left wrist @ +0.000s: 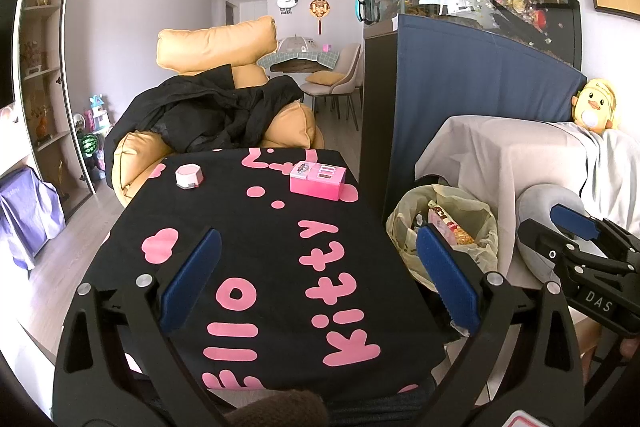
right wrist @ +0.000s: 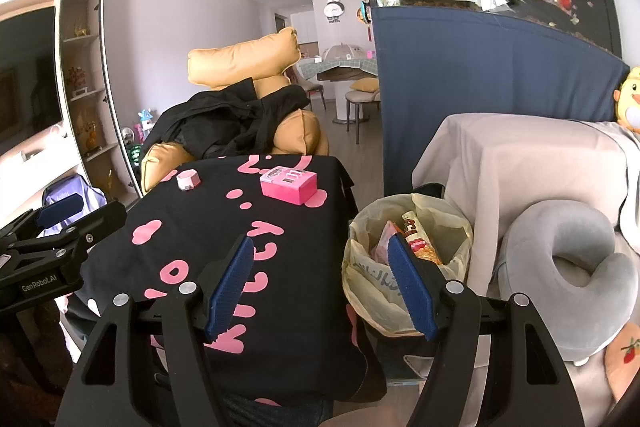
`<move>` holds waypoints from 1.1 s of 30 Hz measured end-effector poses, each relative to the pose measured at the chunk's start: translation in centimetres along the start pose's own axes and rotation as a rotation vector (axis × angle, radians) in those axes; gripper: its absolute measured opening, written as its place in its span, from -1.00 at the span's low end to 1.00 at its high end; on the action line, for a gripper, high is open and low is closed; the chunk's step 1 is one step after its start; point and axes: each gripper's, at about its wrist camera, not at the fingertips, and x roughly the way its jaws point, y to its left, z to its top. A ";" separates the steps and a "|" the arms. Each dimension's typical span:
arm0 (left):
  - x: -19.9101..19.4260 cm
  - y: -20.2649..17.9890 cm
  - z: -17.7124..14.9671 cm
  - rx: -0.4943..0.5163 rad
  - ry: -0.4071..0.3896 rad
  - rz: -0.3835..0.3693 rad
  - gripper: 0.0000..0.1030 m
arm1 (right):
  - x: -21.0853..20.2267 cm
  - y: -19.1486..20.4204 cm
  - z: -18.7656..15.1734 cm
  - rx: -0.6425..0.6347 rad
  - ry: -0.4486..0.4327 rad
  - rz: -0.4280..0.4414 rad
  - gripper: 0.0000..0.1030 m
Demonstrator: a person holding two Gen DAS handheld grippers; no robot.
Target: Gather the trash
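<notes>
A bin lined with a yellowish bag (left wrist: pixel 476 223) (right wrist: pixel 368 263) stands on the floor right of the table and holds snack wrappers (left wrist: pixel 444 223) (right wrist: pixel 416 239). On the black cloth with pink letters (left wrist: pixel 256 235) (right wrist: pixel 224 215) sit a pink box (left wrist: pixel 318 179) (right wrist: pixel 288 183) and a small white-and-pink hexagonal box (left wrist: pixel 189 177) (right wrist: pixel 188 180), both at the far end. My left gripper (left wrist: pixel 316 275) is open and empty above the table's near part. My right gripper (right wrist: pixel 320 279) is open and empty over the table's right edge, next to the bin.
A tan armchair with a black coat (left wrist: pixel 208 115) (right wrist: pixel 236 123) stands behind the table. A sofa under a pale cover (left wrist: pixel 520 163) (right wrist: pixel 520 167) with a grey neck pillow (right wrist: pixel 568 267) is at the right. A fish tank on a blue-draped cabinet (left wrist: pixel 472 75) stands behind the bin.
</notes>
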 end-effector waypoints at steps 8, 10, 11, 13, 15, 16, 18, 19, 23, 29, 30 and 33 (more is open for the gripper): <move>0.0 0.0 0.0 0.002 0.000 -0.001 0.82 | 0.0 0.0 0.0 0.001 0.001 0.001 0.28; 0.0 0.0 0.0 0.003 -0.001 -0.002 0.82 | 0.0 -0.1 0.0 0.001 0.000 0.000 0.28; 0.0 -0.1 0.0 0.003 -0.001 -0.003 0.82 | 0.0 -0.1 0.0 0.001 0.001 0.001 0.28; 0.0 -0.2 -0.1 0.004 -0.001 -0.003 0.82 | 0.0 -0.1 0.0 0.001 0.001 0.001 0.28; 0.0 -0.3 -0.1 0.003 0.000 -0.004 0.82 | 0.1 -0.1 0.0 0.000 0.003 0.002 0.28; 0.0 -0.4 -0.2 0.003 0.003 -0.005 0.82 | 0.1 -0.1 0.0 0.001 0.003 0.002 0.28; 0.1 -0.7 -0.4 0.003 0.007 -0.007 0.82 | 0.1 -0.2 -0.1 0.001 0.002 0.001 0.28; 0.1 -0.7 -0.5 0.003 0.008 -0.008 0.82 | 0.1 -0.2 -0.1 0.001 0.003 0.000 0.28; 0.1 -0.8 -0.5 0.006 0.007 -0.011 0.82 | 0.1 -0.2 -0.1 0.000 0.005 -0.001 0.28; 0.5 -0.7 -0.8 -0.008 0.028 -0.014 0.82 | 0.3 -0.2 -0.6 0.007 0.014 -0.016 0.28; 0.6 -0.5 -0.8 -0.014 0.037 -0.014 0.82 | 0.3 -0.1 -0.6 0.009 0.015 -0.018 0.28; 1.2 0.2 -0.9 -0.041 0.061 -0.017 0.82 | 0.6 0.1 -0.6 0.007 0.018 -0.018 0.28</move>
